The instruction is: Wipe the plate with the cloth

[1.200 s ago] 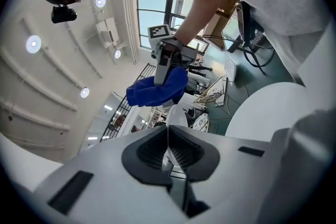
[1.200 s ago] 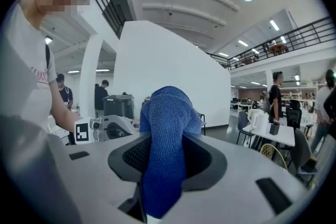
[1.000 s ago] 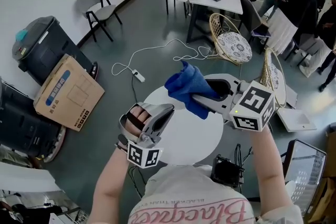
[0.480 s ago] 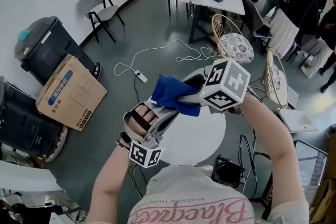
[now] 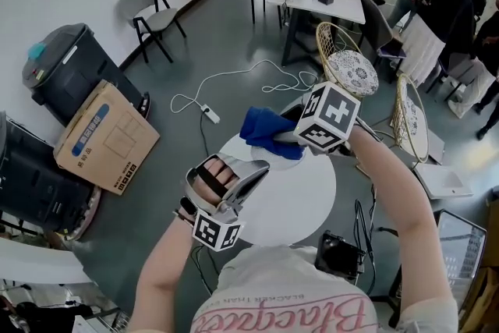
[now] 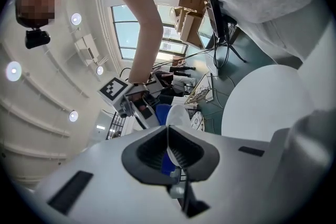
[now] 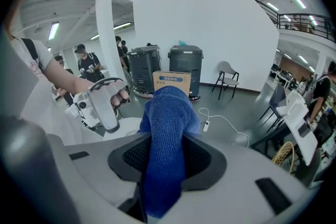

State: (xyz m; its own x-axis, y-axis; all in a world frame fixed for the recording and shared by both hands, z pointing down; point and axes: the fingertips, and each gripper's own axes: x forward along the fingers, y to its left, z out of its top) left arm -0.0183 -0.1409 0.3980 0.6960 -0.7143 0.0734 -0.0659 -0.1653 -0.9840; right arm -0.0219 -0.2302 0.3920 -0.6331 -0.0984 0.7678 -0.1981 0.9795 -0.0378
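- While its jaws stand nearly closed, the left gripper (image 6: 169, 147) nips the rim of a thin white plate (image 6: 181, 113), seen edge-on.
- Right gripper (image 7: 167, 157) clamps the blue cloth (image 7: 168, 123), its free end bulging past the jaw tips, just beside the plate.
- Both hang over a round white table (image 5: 300, 199); open grey floor (image 5: 234, 66) lies around it.

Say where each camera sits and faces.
Head view: on the person's head, facing steeply down at the round white plate; both forearms show.
Left gripper view: on the left gripper, facing along jaws shut on the plate's rim; right forearm shows.
Right gripper view: on the right gripper, facing past its clamped blue terry cloth; left hand shows.
All share the cloth.
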